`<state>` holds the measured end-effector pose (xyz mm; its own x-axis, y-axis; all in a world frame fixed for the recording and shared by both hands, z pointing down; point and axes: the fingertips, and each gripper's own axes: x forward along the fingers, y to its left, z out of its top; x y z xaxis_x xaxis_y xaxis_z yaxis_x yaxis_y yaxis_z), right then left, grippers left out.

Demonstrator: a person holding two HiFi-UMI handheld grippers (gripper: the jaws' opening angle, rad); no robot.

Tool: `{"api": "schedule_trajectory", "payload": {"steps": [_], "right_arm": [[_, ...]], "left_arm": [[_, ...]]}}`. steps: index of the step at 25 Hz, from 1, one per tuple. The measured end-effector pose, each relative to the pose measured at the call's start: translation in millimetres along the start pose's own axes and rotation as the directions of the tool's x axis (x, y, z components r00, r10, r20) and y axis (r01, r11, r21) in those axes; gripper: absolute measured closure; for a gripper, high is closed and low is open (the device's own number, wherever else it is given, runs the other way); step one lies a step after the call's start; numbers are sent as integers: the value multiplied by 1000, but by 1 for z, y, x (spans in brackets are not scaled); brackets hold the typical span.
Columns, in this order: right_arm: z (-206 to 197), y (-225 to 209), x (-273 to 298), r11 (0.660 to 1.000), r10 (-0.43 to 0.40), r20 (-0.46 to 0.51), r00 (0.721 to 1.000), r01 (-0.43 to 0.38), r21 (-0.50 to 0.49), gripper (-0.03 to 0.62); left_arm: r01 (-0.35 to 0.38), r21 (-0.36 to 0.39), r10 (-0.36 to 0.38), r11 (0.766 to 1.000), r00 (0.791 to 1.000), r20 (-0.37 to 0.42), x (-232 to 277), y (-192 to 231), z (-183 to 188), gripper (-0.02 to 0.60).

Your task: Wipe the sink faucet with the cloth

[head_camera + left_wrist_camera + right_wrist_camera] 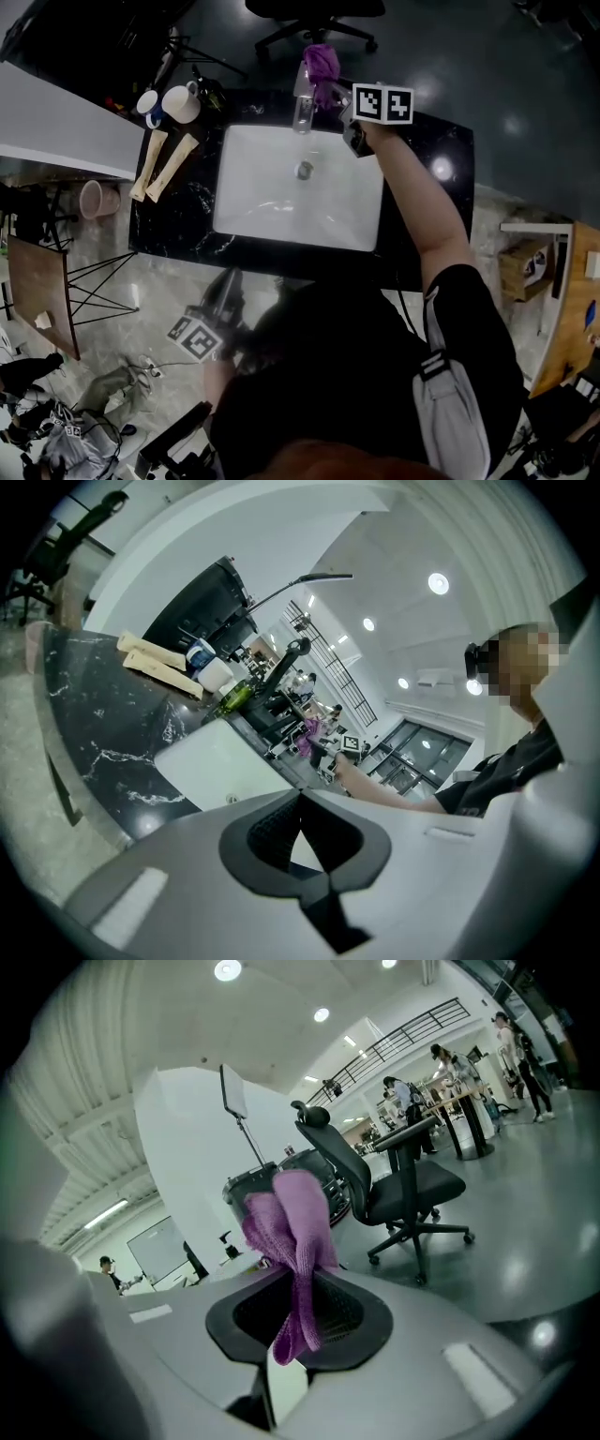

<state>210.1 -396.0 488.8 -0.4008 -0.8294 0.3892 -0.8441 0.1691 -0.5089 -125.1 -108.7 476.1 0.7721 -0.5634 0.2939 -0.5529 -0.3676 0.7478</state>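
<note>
Clamping the purple cloth (292,1213) in its fingers, right gripper (298,1274). Only the head view shows it by the faucet (302,105), at the sink's (253,192) 12 o'clock. Left gripper (300,829): fingers clenched, empty.

Knitted purple cloth (295,1227), shiny metal faucet (302,112), smooth white sink (253,202), polished black veined countertop (183,211).

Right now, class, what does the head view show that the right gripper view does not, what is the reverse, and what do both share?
Only the head view: the white rectangular sink basin, the chrome faucet at its far edge, two mugs on the black marble counter, and the left gripper. Only the right gripper view: the fingers of the right gripper shut on the purple knitted cloth, and distant people at desks. Both: that cloth and a black office chair.
</note>
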Motion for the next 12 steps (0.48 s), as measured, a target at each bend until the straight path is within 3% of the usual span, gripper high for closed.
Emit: {"api": "schedule_trajectory", "payload": {"steps": [6,12], "right_arm": [[-51,-27,25,998,-53,-141,989,50,-22,526],[-84,-51,48,994,-53,-317,947,79,70,526]], "left_arm": [[-44,-48,44,998,999,10,-8,14,-9,589],[-55,-71,56,996,998,19,-9,20,-12,589]]}}
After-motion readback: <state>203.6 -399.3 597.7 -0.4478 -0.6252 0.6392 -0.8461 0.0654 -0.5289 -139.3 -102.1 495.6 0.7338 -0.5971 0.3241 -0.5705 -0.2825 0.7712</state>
